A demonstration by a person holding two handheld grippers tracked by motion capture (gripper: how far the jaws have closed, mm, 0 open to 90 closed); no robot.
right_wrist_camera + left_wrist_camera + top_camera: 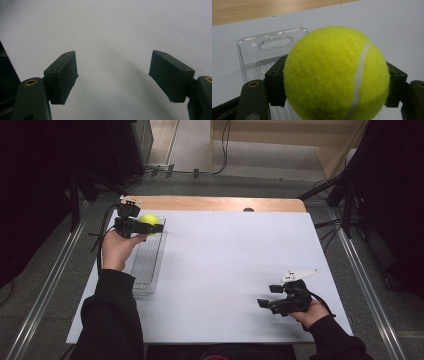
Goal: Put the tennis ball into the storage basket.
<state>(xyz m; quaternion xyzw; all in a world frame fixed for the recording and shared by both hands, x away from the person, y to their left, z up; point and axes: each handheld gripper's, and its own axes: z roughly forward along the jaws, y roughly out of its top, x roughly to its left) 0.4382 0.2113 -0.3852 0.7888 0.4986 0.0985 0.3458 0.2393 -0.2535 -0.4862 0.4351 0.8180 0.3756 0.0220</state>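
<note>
The left gripper (150, 226) is pinching a yellow tennis ball (149, 219), with a pad pressed on each side of it. In the left gripper view the ball (336, 74) is big and fuzzy with a white seam. The ball is held up over the far end of a clear plastic tray (146, 265), at about ten o'clock on the white table (225, 265). The tray lies along the table's left edge, and its handle hole (276, 43) shows behind the ball. The right gripper (263, 304) rests at about four o'clock, well apart from the ball. Its jaws are spread wide with nothing between them, above bare table. A wooden strip (215, 203) runs along the far side.
</note>
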